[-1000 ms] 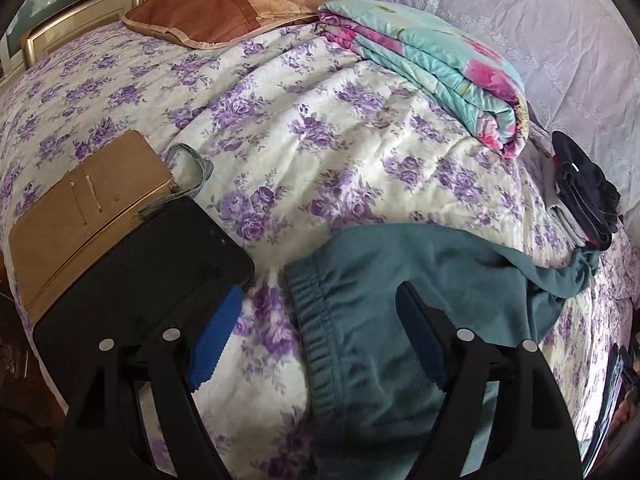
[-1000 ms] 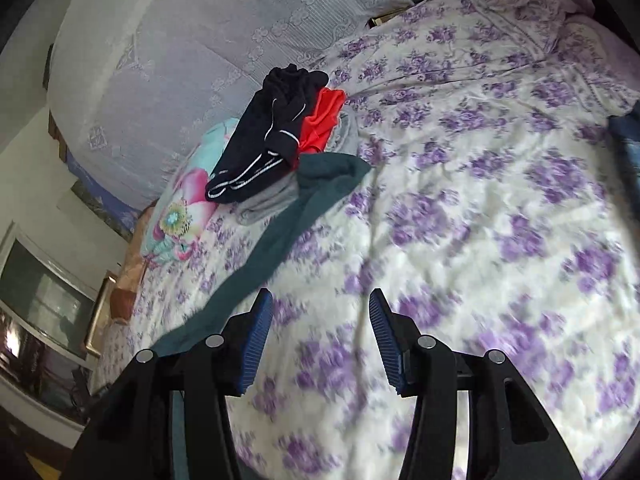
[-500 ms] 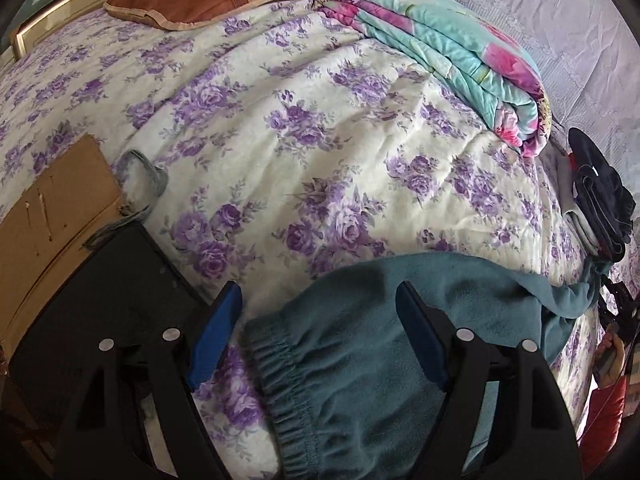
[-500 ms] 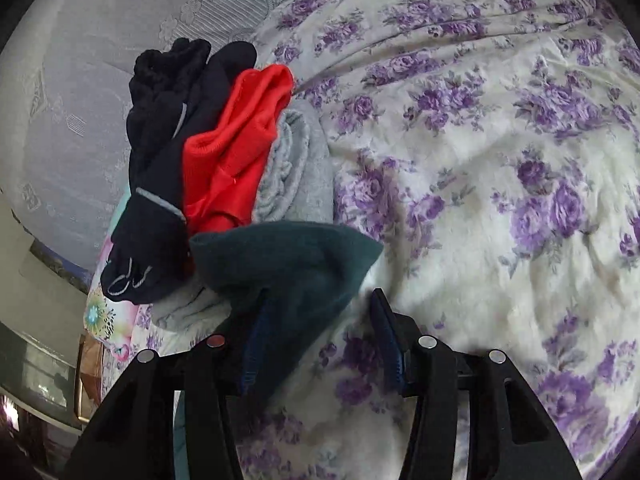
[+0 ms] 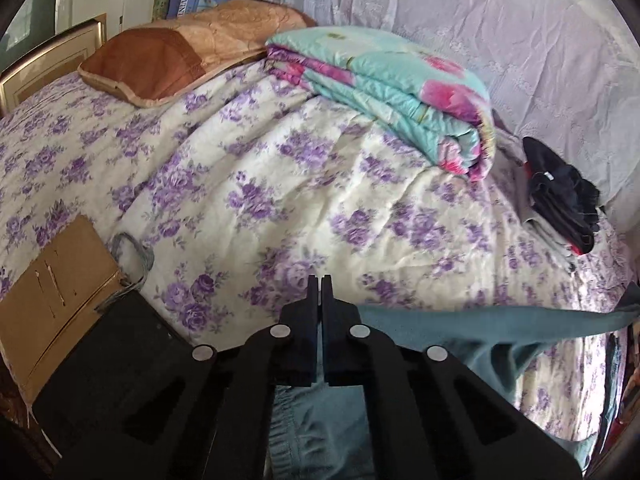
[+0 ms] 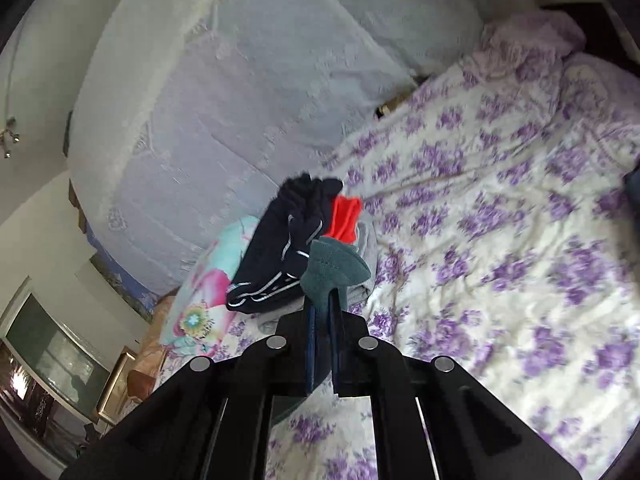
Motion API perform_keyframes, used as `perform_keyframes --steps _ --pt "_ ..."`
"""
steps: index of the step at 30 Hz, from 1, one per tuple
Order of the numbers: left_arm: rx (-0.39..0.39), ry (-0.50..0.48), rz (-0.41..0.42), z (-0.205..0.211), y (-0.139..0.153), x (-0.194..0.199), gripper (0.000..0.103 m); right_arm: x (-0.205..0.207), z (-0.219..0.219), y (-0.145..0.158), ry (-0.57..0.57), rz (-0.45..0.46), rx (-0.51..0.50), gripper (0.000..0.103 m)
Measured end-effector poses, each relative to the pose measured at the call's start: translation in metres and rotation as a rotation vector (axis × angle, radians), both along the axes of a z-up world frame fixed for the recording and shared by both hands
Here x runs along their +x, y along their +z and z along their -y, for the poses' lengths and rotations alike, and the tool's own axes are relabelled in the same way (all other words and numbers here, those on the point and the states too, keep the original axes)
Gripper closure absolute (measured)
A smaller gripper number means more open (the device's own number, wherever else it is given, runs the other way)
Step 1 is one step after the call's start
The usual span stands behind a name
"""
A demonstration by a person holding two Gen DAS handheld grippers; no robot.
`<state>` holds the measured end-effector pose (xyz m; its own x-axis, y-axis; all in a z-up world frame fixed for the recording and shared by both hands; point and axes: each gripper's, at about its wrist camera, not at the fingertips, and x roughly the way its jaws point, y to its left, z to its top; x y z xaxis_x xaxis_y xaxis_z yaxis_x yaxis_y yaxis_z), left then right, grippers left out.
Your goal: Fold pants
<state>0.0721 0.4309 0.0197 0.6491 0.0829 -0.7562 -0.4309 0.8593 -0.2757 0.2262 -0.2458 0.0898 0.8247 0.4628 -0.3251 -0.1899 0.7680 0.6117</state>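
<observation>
Both jaws were wide apart half a second earlier; now both had clamped. Left hand-held gripper [image 5: 321, 280] was pinched shut on the waistband end of the teal pants [image 5: 460, 332], fabric hanging under the fingers at 6 o'clock and a leg stretched taut toward 3 o'clock, lifted off the bed [image 5: 280, 184]. Right hand-held gripper [image 6: 322, 300] was closed on the pants' cuff [image 6: 334, 268], which bunched out above the fingertips; earlier that cuff lay flat between the open fingers.

Left view had tilted up: the folded floral quilt [image 5: 392, 92] at 1 o'clock and the brown pillow [image 5: 160, 56] at 11 showed more fully than before. Cardboard box [image 5: 56, 280] sat at 8 o'clock. The stack of dark and red clothes [image 6: 304, 236] sat just behind the cuff in the right view, farther off than half a second ago.
</observation>
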Motion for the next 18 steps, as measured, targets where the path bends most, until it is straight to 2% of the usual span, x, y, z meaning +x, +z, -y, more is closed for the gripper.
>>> perform_keyframes --steps 4,6,9,12,13,15,17,18 --pt "0.018 -0.054 0.091 0.019 0.029 -0.006 0.103 -0.087 0.05 0.037 -0.078 0.083 -0.049 0.097" --pt "0.034 -0.074 0.134 0.03 0.043 -0.008 0.103 -0.122 0.068 0.046 -0.107 0.103 -0.046 0.097" --pt "0.018 -0.118 0.179 0.044 0.057 -0.011 0.103 -0.161 0.086 0.044 -0.135 0.101 -0.068 0.096" --pt "-0.03 -0.179 0.119 0.058 0.048 -0.006 0.103 -0.172 0.101 0.018 -0.166 0.027 -0.067 0.097" --pt "-0.054 -0.193 0.097 0.061 0.041 -0.004 0.099 -0.171 0.107 0.007 -0.171 -0.004 -0.048 0.097" --pt "-0.06 -0.21 0.026 0.07 0.025 0.003 0.086 -0.166 0.117 -0.013 -0.184 -0.052 -0.001 0.097" --pt "-0.055 -0.231 -0.027 0.08 0.012 0.011 0.079 -0.164 0.125 -0.028 -0.191 -0.076 0.037 0.096" --pt "-0.049 -0.251 -0.061 0.086 0.006 0.017 0.071 -0.162 0.126 -0.034 -0.189 -0.083 0.05 0.097"
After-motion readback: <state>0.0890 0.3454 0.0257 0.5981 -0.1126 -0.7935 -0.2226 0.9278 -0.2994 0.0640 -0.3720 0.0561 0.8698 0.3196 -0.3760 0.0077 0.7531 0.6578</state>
